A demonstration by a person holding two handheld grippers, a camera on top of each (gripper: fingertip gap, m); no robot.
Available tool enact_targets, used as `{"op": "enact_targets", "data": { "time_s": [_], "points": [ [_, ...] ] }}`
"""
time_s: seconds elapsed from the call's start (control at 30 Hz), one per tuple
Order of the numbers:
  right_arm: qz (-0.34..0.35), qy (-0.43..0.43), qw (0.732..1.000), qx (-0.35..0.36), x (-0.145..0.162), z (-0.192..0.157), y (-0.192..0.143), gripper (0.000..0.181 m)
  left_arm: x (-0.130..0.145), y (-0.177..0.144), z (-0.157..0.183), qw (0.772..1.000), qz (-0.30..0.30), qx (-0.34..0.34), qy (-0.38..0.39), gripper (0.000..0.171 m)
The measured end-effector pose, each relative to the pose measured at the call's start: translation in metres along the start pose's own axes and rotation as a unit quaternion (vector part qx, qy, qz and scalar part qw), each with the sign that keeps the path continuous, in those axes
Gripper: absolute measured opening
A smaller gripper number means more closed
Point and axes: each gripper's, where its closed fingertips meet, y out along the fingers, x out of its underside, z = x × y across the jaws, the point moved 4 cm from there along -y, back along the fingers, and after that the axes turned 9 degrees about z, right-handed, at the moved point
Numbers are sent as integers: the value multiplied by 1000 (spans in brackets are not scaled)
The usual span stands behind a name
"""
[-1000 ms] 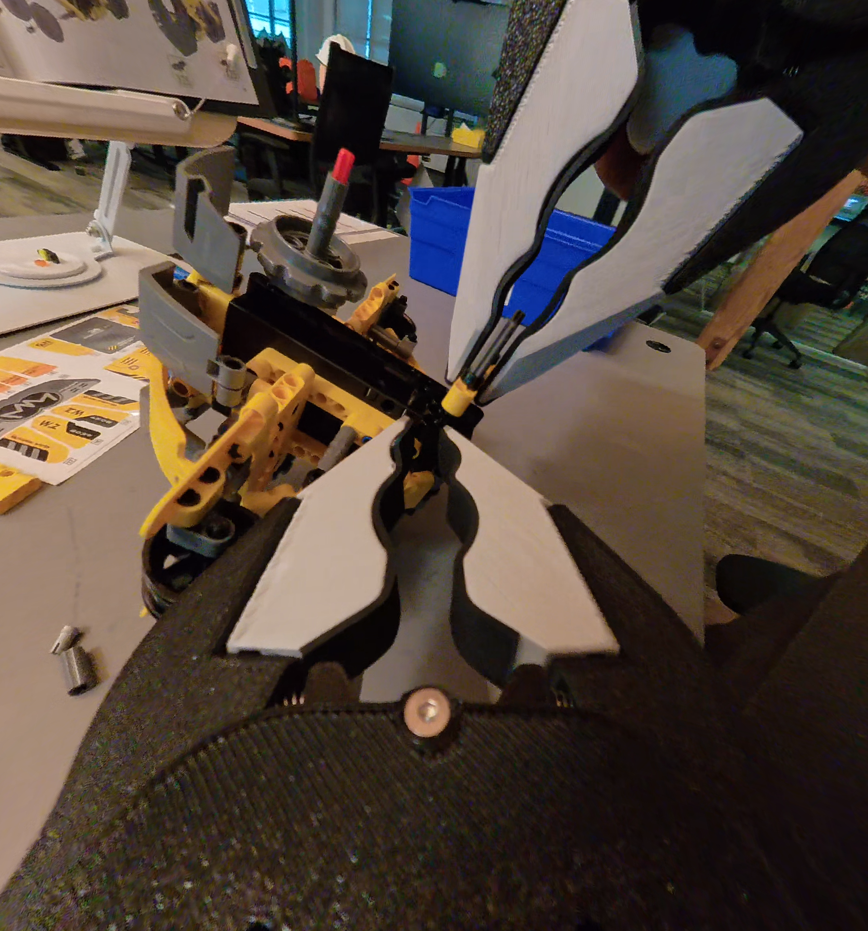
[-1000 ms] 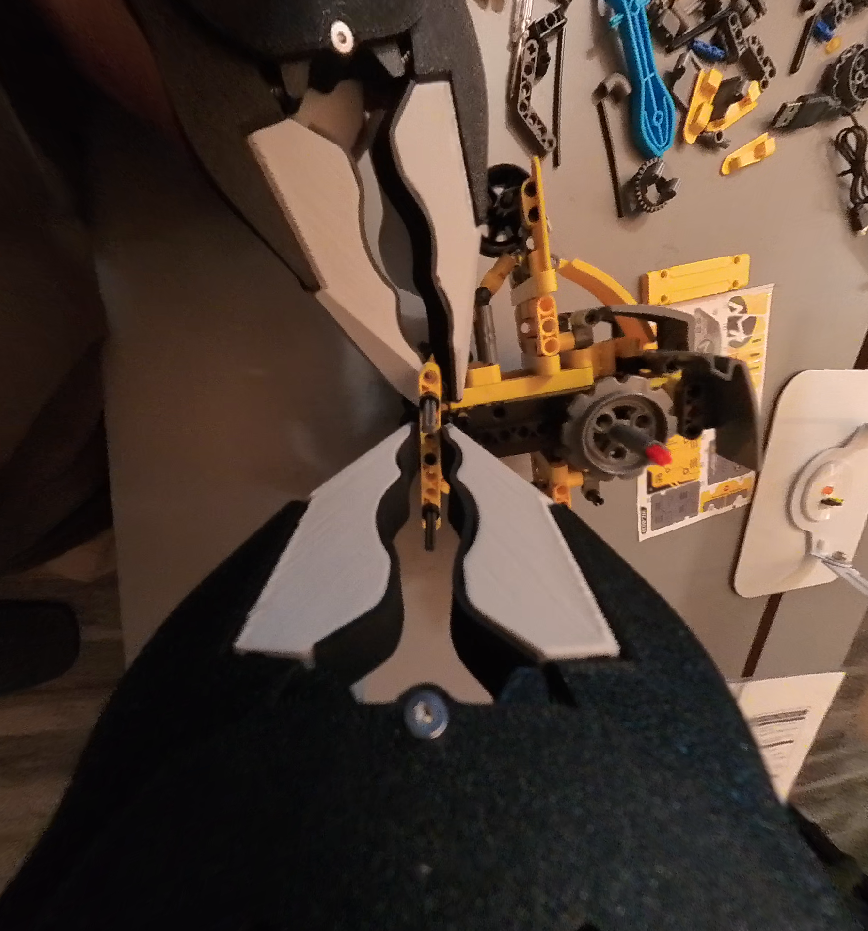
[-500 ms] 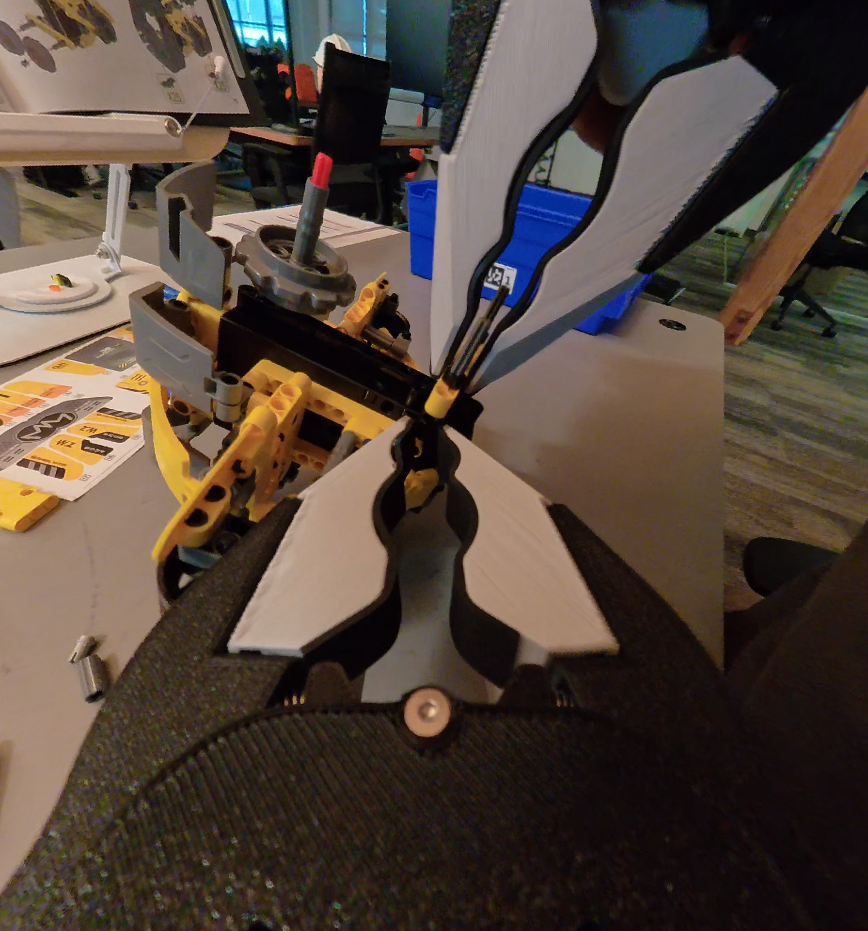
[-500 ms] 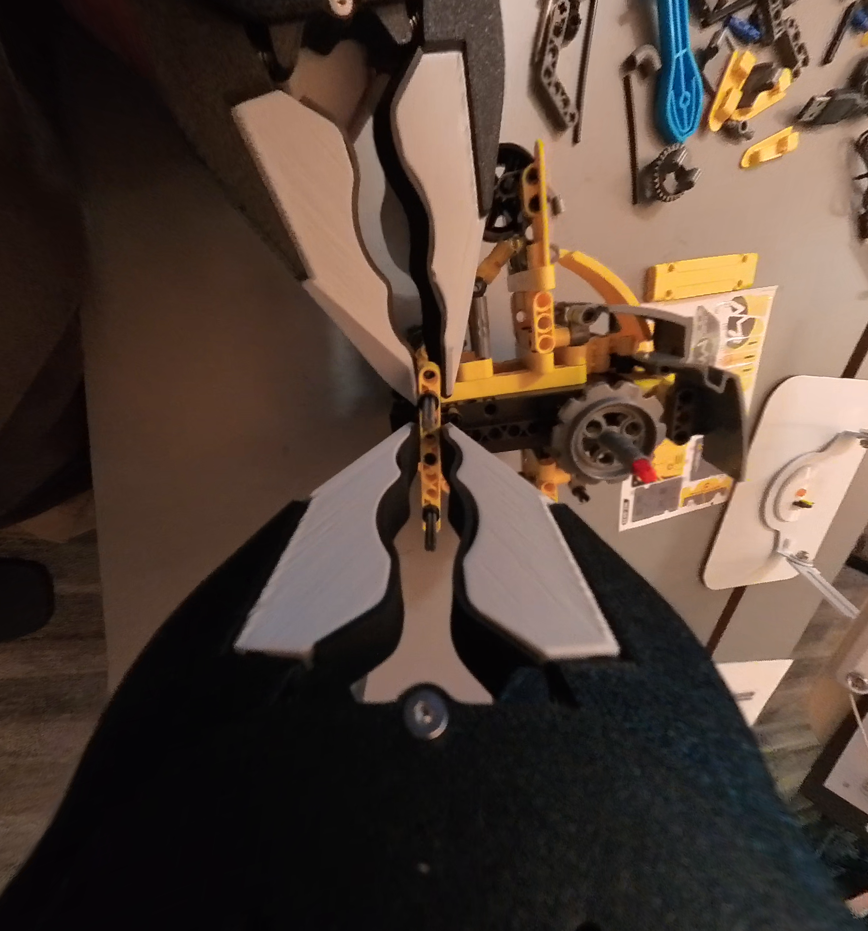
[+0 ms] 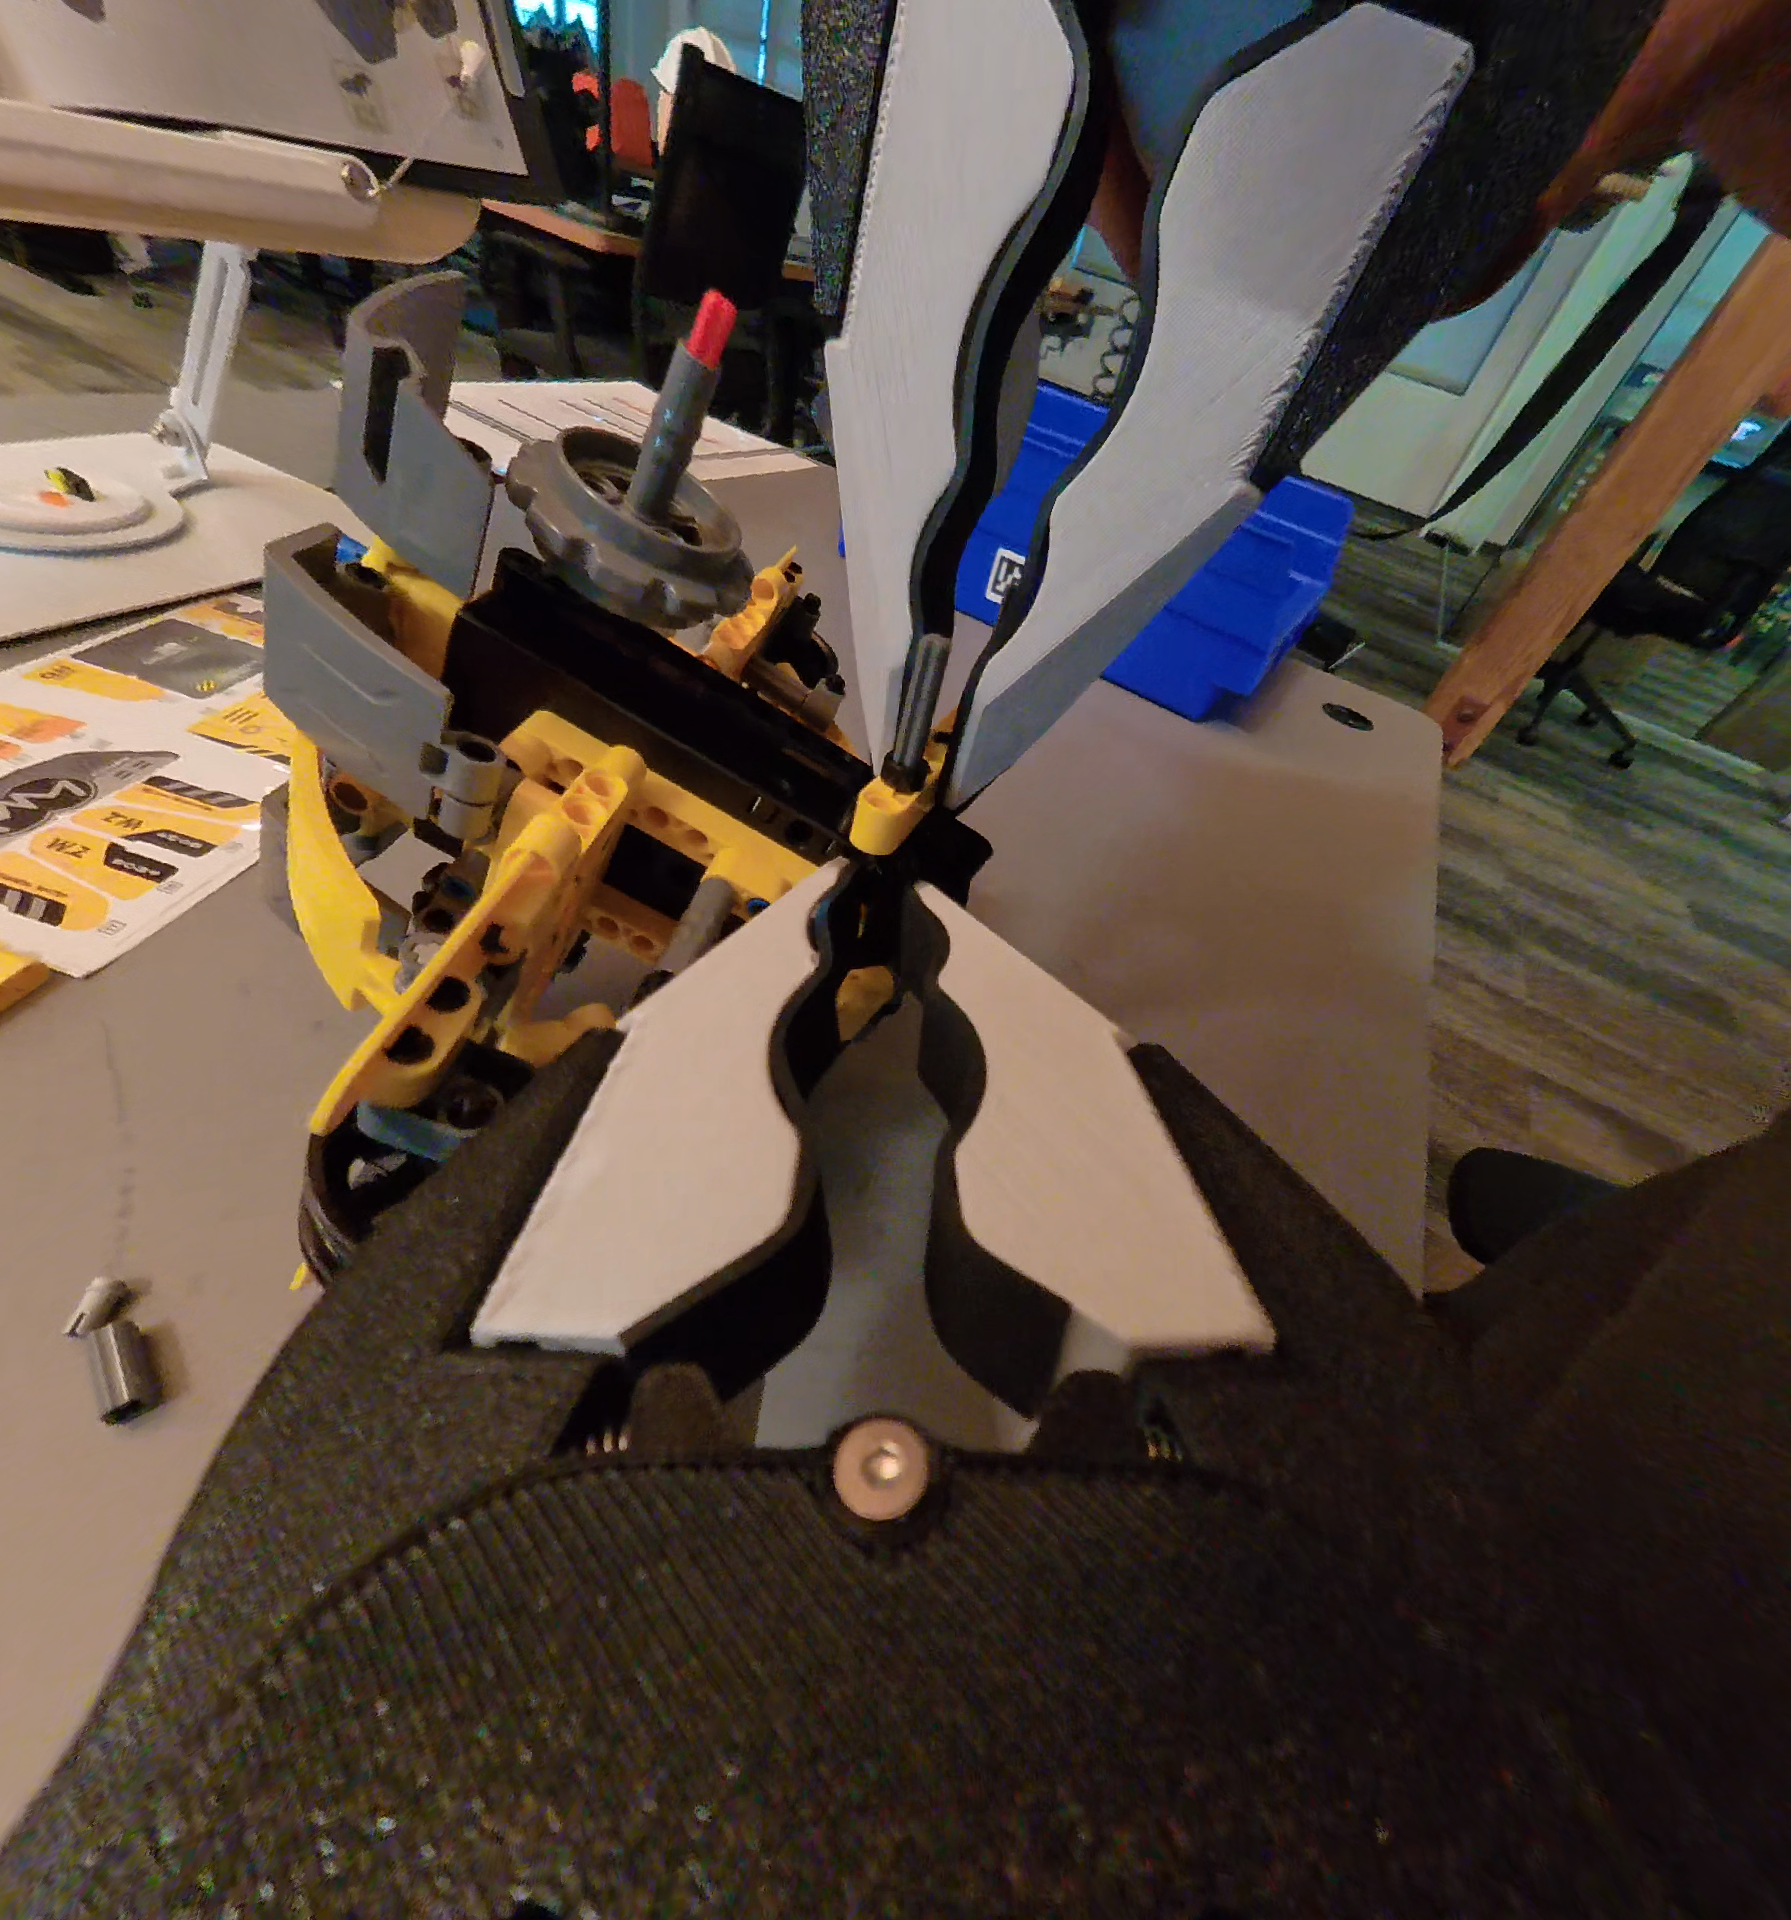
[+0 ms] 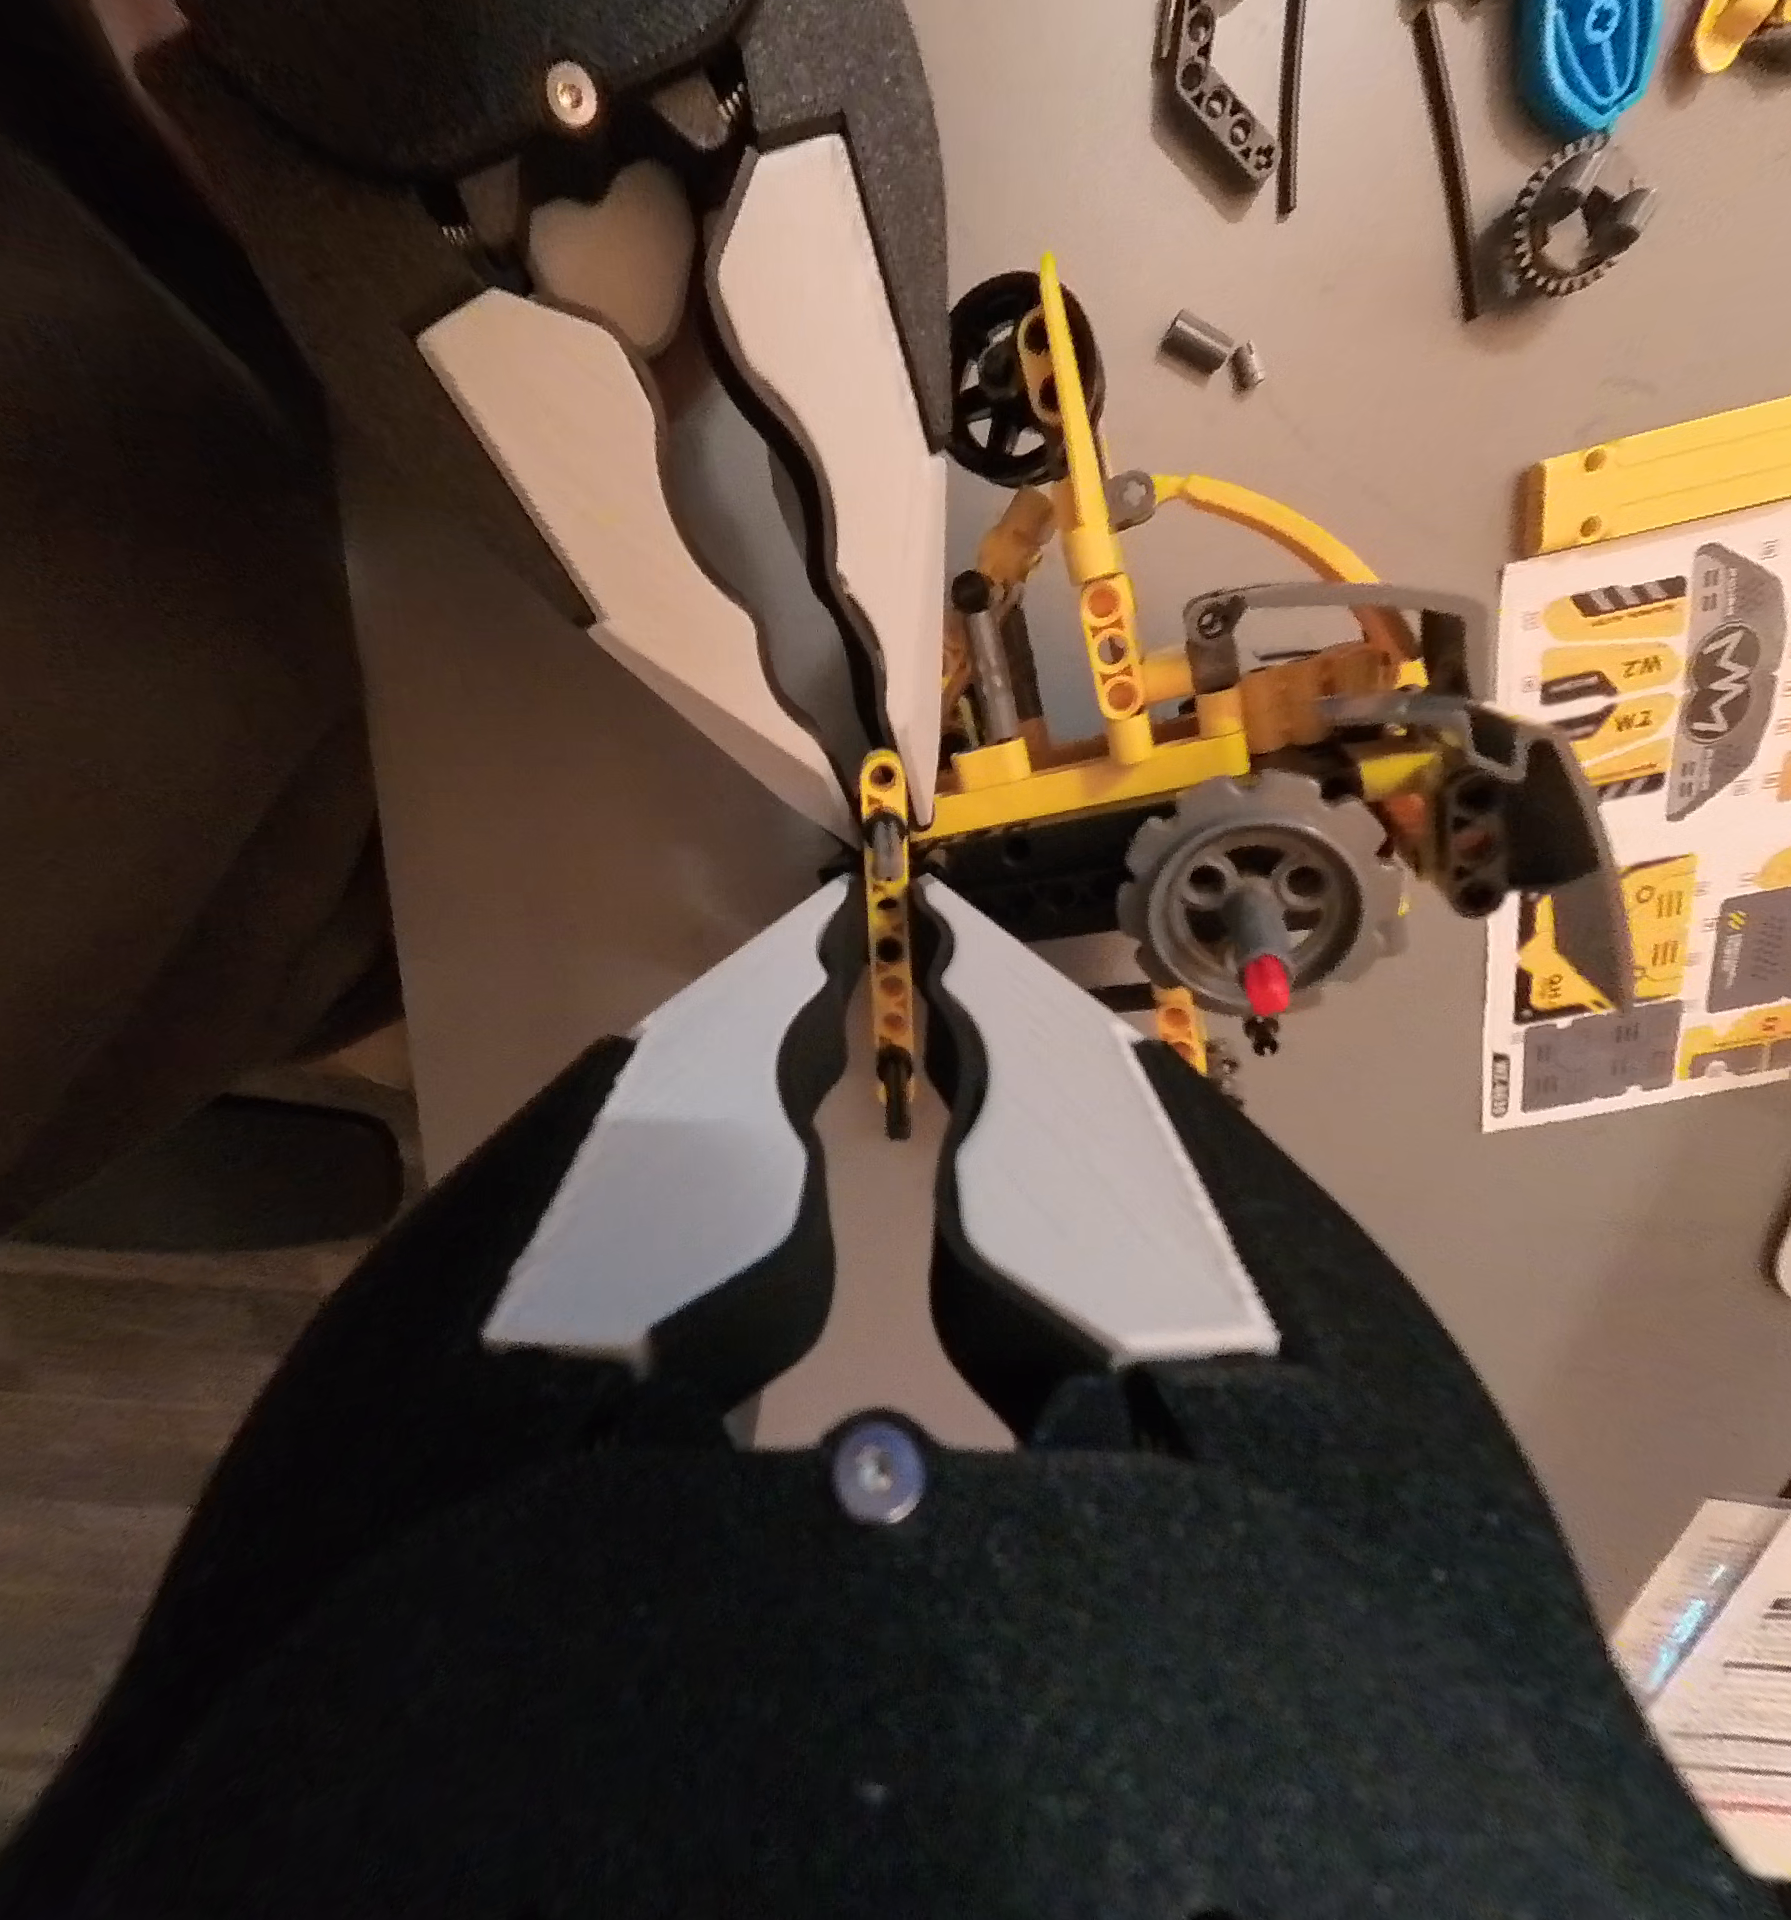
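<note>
A yellow and black building-brick vehicle model (image 5: 579,748) stands on the grey table (image 5: 143,1143), with a grey toothed wheel on a red-tipped axle (image 5: 626,540). My left gripper (image 5: 880,878) is shut on the model's near black corner. My right gripper (image 5: 917,764) comes down from above, shut on a thin yellow holed beam (image 6: 889,966) with a dark pin, its end against that same corner. In the right wrist view my right gripper (image 6: 886,878) meets the left gripper (image 6: 875,816) tip to tip beside the model (image 6: 1130,748).
A sticker sheet (image 6: 1680,831) and a yellow panel (image 6: 1691,478) lie beyond the model. Loose dark parts (image 6: 1556,218) and small grey pins (image 5: 117,1361) are scattered on the table. A blue bin (image 5: 1161,603) and a white lamp base (image 5: 49,509) stand behind. The table edge (image 5: 1426,987) is close on the right.
Both grippers stay shut and tip to tip at the model's corner. The beam's end now shows its hole with a grey pin above it. The views have shifted slightly.
</note>
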Motion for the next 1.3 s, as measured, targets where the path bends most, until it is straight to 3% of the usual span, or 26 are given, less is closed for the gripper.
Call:
{"op": "enact_targets", "data": {
  "time_s": [0.13, 0.7, 1.3],
  "points": [
    [13, -22, 999, 28, -1, -1, 1, 6, 0, 0, -2, 999, 3, 2, -32, 4],
    [16, -184, 974, 129, 2, -7, 3, 6, 0, 1, -3, 1000, 6, -11, -28, 3],
    [32, -244, 965, 91, 4, -3, 7, 6, 2, 1, -6, 1000, 2, -21, -22, 3]
  ]
}}
